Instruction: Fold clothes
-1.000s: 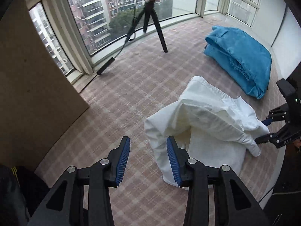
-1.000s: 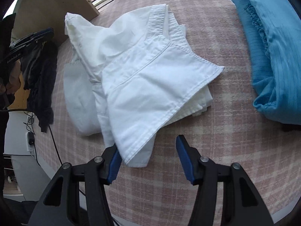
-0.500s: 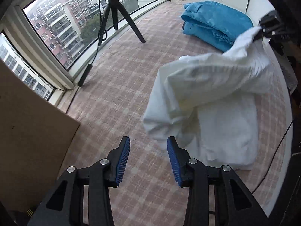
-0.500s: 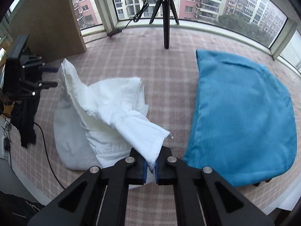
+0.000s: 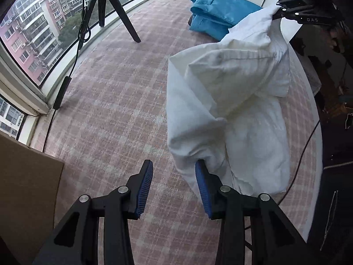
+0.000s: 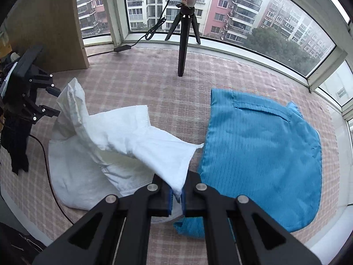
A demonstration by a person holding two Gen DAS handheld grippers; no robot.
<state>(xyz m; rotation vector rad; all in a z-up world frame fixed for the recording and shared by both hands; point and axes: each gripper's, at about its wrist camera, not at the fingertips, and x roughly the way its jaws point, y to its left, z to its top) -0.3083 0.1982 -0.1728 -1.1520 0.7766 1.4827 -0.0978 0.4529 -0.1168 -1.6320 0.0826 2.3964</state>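
A white shirt lies crumpled on the pink checked cloth. My right gripper is shut on one corner of the shirt and holds it lifted; it also shows in the left wrist view at the top right. My left gripper is open, low over the cloth, with its right finger touching the shirt's near fold. It also shows in the right wrist view, open beside the shirt's raised far corner.
A folded blue garment lies to the right of the shirt, and shows in the left wrist view. A black tripod with a cable stands by the window. A wooden board stands at the left. A dark cable runs along the table's edge.
My right gripper closed on the shirt's corner and lifted it up and away. My left gripper stayed open and came closer to the shirt's near fold.
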